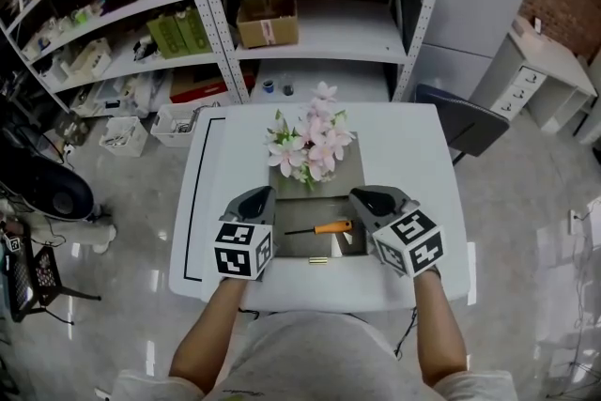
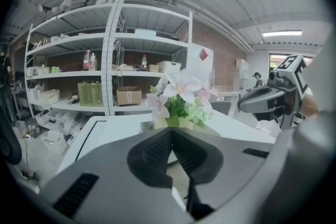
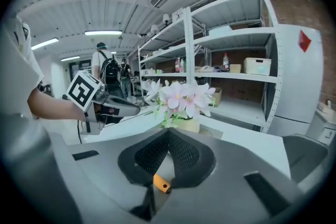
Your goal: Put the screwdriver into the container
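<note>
pink flowers (image 1: 311,146) | white table (image 1: 408,150) | cardboard box (image 1: 267,21) on shelf (image 1: 333,38)

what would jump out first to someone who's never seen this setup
The bunch of pink and white flowers at the far middle of the white table catches the eye first. Nearer the person, a screwdriver with an orange handle lies between the left gripper and the right gripper. Both grippers have their jaws together and hold nothing.

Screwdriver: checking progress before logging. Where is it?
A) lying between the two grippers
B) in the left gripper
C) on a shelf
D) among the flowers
A: the screwdriver lies flat between the left gripper and right gripper, both shut, empty.
</note>
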Tool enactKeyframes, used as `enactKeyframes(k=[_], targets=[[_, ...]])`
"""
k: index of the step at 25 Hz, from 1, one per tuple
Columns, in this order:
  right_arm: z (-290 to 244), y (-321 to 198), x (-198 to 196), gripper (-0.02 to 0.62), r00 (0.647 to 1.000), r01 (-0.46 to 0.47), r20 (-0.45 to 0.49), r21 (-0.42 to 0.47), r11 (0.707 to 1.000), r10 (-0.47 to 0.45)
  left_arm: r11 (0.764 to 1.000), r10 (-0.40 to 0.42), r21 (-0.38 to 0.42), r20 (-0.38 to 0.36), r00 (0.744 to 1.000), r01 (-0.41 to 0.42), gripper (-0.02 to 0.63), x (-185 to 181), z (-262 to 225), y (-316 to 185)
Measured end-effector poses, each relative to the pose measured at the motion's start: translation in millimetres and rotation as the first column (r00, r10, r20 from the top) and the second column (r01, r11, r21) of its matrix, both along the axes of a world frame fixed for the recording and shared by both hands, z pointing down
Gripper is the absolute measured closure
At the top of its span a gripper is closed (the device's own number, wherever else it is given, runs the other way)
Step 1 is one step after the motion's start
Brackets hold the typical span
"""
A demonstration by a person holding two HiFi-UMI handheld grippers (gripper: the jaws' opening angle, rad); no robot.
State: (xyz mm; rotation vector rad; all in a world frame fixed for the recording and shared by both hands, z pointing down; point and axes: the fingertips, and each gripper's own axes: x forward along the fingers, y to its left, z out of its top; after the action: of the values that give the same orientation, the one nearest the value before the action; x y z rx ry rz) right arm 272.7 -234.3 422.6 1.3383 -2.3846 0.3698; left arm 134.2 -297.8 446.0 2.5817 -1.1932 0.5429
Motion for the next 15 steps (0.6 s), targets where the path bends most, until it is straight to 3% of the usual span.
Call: enactKeyframes(k=[6, 15], targets=[[0, 4, 19, 0.592, 0.978, -0.160, 0.138, 0.034, 0.987, 0.153, 1.000, -0.004, -0.007, 0.004, 1.000, 0.004, 0.603, 4, 6, 5], [3, 6, 17, 0.592, 0.978, -0.159, 0.143, 0.032, 0.987, 0.153, 1.000, -0.009, -0.013, 0.008, 1.000, 0.009, 0.603, 7, 13, 11]])
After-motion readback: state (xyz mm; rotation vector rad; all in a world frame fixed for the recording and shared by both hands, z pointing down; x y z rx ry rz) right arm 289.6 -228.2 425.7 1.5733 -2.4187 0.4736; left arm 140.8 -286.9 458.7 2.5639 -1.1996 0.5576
